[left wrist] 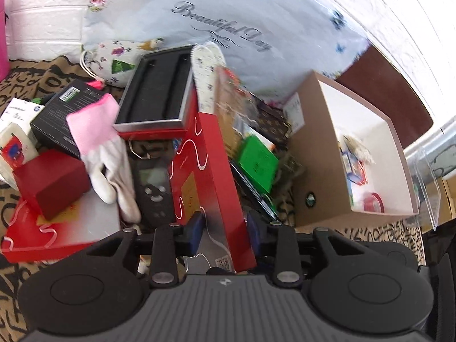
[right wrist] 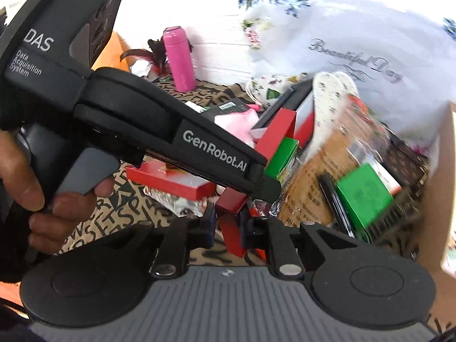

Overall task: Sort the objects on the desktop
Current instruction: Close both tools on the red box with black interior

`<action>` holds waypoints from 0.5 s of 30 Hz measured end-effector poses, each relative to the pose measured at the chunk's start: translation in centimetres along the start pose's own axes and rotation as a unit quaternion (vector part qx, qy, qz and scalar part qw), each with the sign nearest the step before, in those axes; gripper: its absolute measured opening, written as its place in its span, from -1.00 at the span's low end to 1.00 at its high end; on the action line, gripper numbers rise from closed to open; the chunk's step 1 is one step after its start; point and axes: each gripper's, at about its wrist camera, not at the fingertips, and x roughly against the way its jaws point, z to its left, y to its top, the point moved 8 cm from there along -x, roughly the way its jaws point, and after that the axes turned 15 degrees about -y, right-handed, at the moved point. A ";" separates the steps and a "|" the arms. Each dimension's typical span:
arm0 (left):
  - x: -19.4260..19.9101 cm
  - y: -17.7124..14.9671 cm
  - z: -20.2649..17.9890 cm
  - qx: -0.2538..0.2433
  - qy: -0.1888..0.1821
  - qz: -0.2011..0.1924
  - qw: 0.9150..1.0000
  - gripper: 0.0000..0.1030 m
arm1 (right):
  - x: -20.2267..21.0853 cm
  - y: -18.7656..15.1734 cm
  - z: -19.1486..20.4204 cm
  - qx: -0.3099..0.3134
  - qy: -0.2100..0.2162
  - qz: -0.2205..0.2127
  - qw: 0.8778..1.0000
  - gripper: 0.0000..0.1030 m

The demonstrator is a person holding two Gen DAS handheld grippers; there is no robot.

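My left gripper (left wrist: 225, 228) is shut on a long red box (left wrist: 216, 176) with white squiggles, gripped on its two sides and tilted up over the pile. In the right wrist view the left gripper's body (right wrist: 171, 131) crosses the frame, and the same red box (right wrist: 273, 136) runs down to my right gripper (right wrist: 226, 225), which is shut on the box's lower end (right wrist: 232, 233). A white insole (left wrist: 206, 74) and an open black-lined case (left wrist: 159, 91) lie behind the box.
A brown cardboard box (left wrist: 319, 156) with a white inside stands on the right. A pink and white glove (left wrist: 99, 142), a small red box (left wrist: 51, 182), a black box (left wrist: 65, 114), a green box (left wrist: 258, 162) and a remote (left wrist: 154, 188) crowd the patterned cloth. A pink bottle (right wrist: 179, 57) stands at the back.
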 end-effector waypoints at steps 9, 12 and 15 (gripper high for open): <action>3.4 -0.7 -2.8 -0.008 0.024 -0.024 0.999 -0.51 | 3.9 0.2 0.6 0.005 0.018 -0.033 0.999 -0.77; 4.7 -0.8 -3.3 -0.005 0.030 -0.038 0.999 -0.57 | 5.0 1.0 1.5 0.016 0.028 -0.051 0.998 -0.77; 6.3 -0.8 -4.0 -0.013 0.038 -0.055 0.998 -0.59 | 6.1 1.7 2.4 0.031 0.032 -0.069 0.997 -0.77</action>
